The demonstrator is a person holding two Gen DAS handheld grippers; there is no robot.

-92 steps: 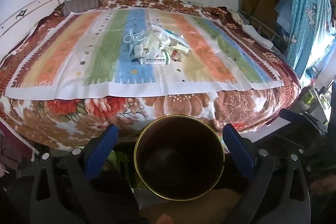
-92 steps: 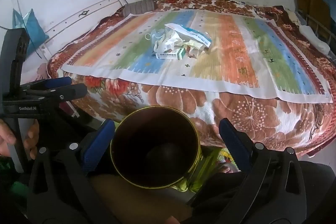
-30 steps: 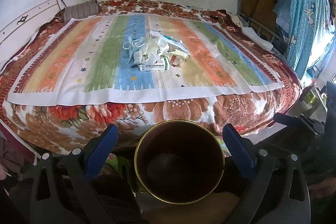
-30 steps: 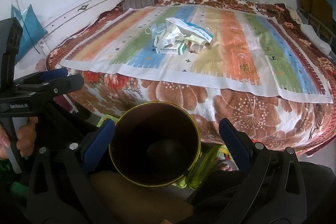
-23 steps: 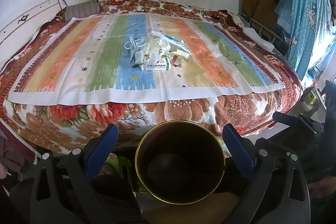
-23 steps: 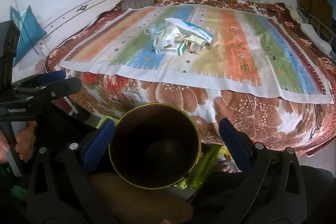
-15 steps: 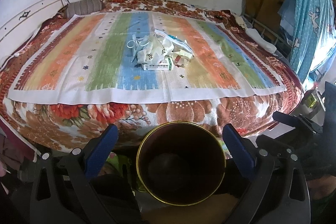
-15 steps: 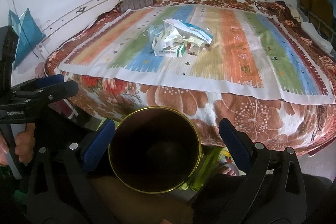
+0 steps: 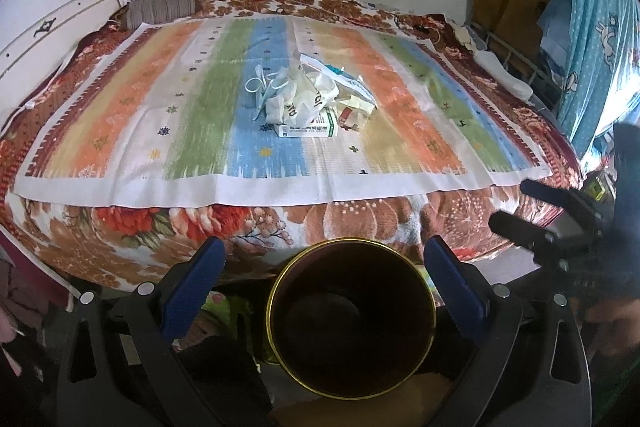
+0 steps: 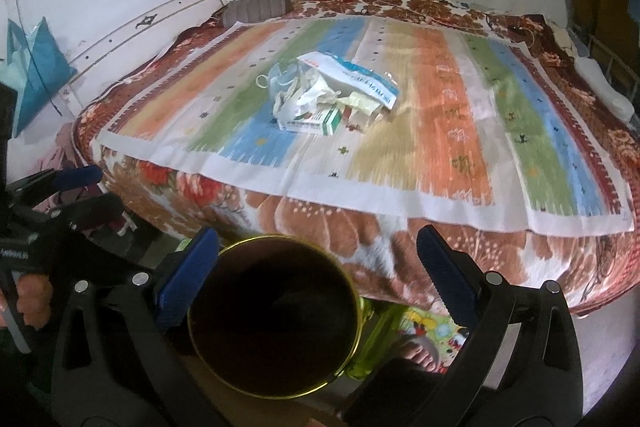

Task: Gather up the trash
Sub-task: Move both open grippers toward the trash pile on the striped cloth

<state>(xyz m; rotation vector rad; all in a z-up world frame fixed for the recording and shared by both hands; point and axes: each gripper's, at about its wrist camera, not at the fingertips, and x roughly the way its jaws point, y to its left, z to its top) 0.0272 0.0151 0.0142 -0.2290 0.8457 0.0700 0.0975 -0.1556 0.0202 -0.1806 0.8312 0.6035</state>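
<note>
A pile of trash [image 9: 308,99] [image 10: 328,99] lies in the middle of the striped bedcloth: crumpled white plastic, a white-and-green box [image 9: 308,129] [image 10: 316,123], a blue-and-white packet [image 10: 356,77] and a face mask [image 9: 260,87]. A dark bin with a gold rim [image 9: 352,323] [image 10: 276,315] stands low in front of the bed, and its inside looks dark. My left gripper [image 9: 324,263] hangs open above the bin, well short of the pile. My right gripper [image 10: 316,259] is open too, beside it. Neither holds anything.
The bed carries a striped cloth [image 9: 120,131] over a floral blanket [image 10: 320,227]. A grey rolled pillow [image 9: 160,9] lies at the far edge. A blue curtain [image 9: 592,27] hangs at the right, a blue bag [image 10: 32,75] at the left wall. A sandalled foot [image 10: 416,347] rests by the bin.
Both views have drifted slightly towards the bed, so the pile looks a little larger. In the right wrist view the bin has shifted slightly left. Both grippers stayed open.
</note>
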